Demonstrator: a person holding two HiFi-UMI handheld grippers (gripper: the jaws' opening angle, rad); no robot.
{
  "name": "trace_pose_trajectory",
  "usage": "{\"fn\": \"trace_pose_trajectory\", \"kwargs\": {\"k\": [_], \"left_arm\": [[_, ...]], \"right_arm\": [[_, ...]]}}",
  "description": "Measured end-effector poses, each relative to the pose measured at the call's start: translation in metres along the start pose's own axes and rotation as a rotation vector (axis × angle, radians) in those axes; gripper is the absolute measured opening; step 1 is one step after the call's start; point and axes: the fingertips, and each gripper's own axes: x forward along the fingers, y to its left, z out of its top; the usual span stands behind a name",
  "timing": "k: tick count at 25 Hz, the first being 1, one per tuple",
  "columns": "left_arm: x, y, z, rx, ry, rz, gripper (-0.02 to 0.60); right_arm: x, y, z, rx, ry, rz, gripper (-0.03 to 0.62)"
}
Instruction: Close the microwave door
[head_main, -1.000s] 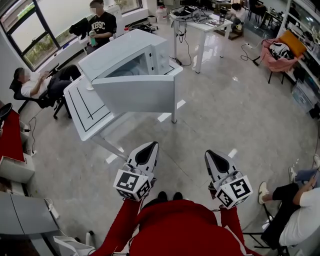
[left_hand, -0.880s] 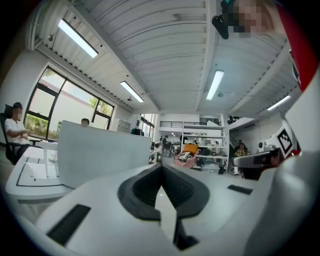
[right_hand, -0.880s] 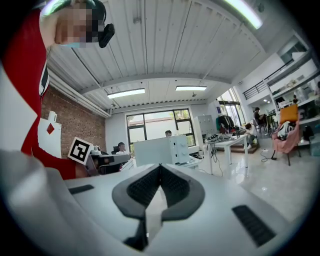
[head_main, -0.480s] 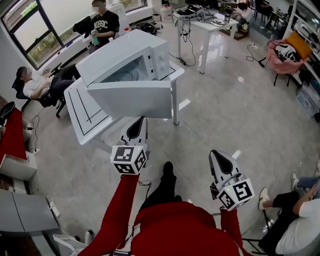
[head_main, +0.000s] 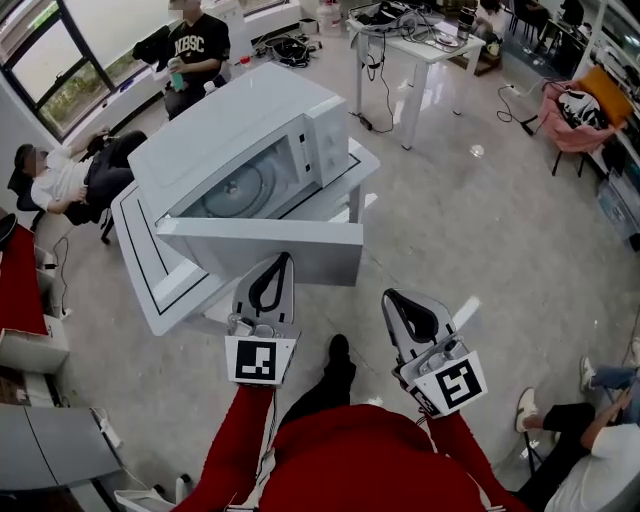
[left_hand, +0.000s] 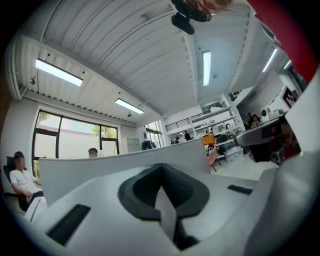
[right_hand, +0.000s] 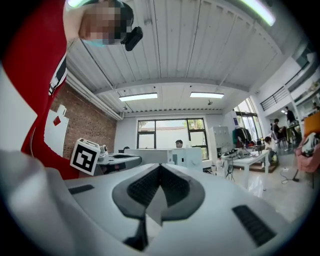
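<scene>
A white microwave (head_main: 240, 120) stands on a white table (head_main: 150, 270) with its door (head_main: 200, 245) swung open toward me, showing the turntable inside. My left gripper (head_main: 284, 260) is shut and empty, its tip at the door's outer face. In the left gripper view that door (left_hand: 100, 165) fills the space just beyond the left gripper (left_hand: 161, 167); whether they touch I cannot tell. My right gripper (head_main: 390, 297) is shut and empty, hanging to the right of the door and below it. The right gripper view shows the microwave (right_hand: 192, 156) a short way past the right gripper (right_hand: 160, 167).
A person in a black shirt (head_main: 195, 45) stands behind the microwave, and another person (head_main: 55, 175) sits at the left. A white desk with cables (head_main: 420, 40) and a pink chair (head_main: 575, 110) lie at the back right. Someone sits at the lower right (head_main: 600, 420).
I have stepped closer to the microwave. The left gripper has risen to the open door's face. The right gripper has shifted forward and left.
</scene>
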Motion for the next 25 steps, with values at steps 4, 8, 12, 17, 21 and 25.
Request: {"fn": "trace_pose_trajectory", "kwargs": {"k": [4,8,12,17,21,25], "left_arm": [[0.003,0.006,-0.001,-0.069,0.011,-0.011,0.008],[0.011,0.011,-0.003,-0.146,0.02,-0.035,0.008],[0.023,0.016,-0.007,-0.136,0.036,-0.024,0.009],[0.036,0.03,-0.013,-0.119,0.061,0.01,0.009],[0.05,0.041,-0.014,-0.126,0.05,0.041,0.008],[0.061,0.053,-0.019,-0.122,0.062,0.086,0.009]], "right_arm": [[0.052,0.001,0.014,-0.063,-0.031,0.039,0.011],[0.083,-0.008,0.024,-0.053,-0.082,0.025,0.011],[0.104,-0.023,0.0,-0.087,0.028,0.012,0.011],[0.128,-0.043,-0.007,-0.081,0.053,-0.004,0.011],[0.147,-0.059,-0.01,-0.064,0.071,0.012,0.011],[0.171,-0.069,-0.013,-0.051,0.074,0.055,0.011]]}}
